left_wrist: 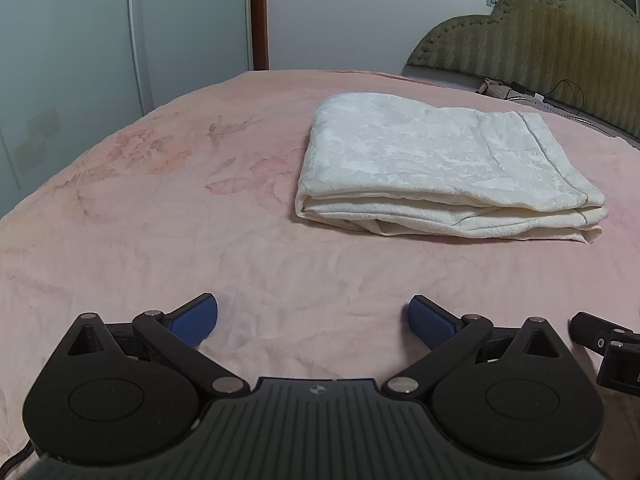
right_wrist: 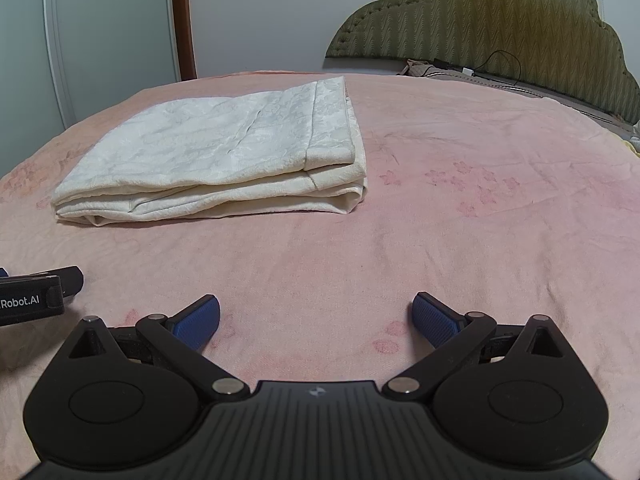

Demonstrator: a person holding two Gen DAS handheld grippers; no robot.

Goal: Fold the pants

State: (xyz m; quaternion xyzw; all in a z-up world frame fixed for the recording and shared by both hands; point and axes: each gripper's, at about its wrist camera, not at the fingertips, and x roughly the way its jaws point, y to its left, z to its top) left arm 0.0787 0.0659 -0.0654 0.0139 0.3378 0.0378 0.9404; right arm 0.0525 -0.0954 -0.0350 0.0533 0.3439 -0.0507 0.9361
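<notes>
Both tools sit low over the bed (left_wrist: pixel 160 240): the left hand-held gripper (left_wrist: pixel 313 322) and right hand-held gripper (right_wrist: pixel 316 320) gape empty, well short of the pants (left_wrist: pixel 440 168), a compact layered stack. Folding looks finished; next likely only withdrawal or a tidy.

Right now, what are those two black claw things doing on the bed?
They are grippers a person holds to fold pants. The cream pants already lie folded in a neat stack on the pink blanket. The left gripper and right gripper are both open, holding nothing, set back from the pants.
</notes>
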